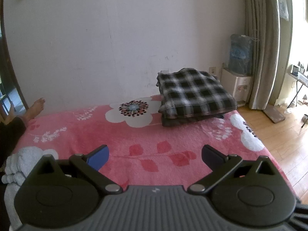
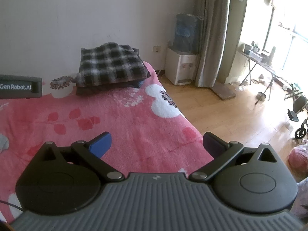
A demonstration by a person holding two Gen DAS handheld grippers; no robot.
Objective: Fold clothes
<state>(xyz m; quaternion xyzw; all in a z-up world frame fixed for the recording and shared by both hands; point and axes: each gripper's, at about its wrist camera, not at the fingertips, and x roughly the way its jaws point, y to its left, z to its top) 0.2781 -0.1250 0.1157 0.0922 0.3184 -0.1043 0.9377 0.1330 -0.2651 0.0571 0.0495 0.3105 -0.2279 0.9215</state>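
Our claws, left and right, gape empty; the folded stack lies ahead, upper right, left claw nearer.

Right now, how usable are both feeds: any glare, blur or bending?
Left wrist view: window at the right edge is blown out, the curtain bows from fisheye, the plaid stack is slightly soft. Right wrist view: strong window glare washes the floor; the plaid stack is blurred.
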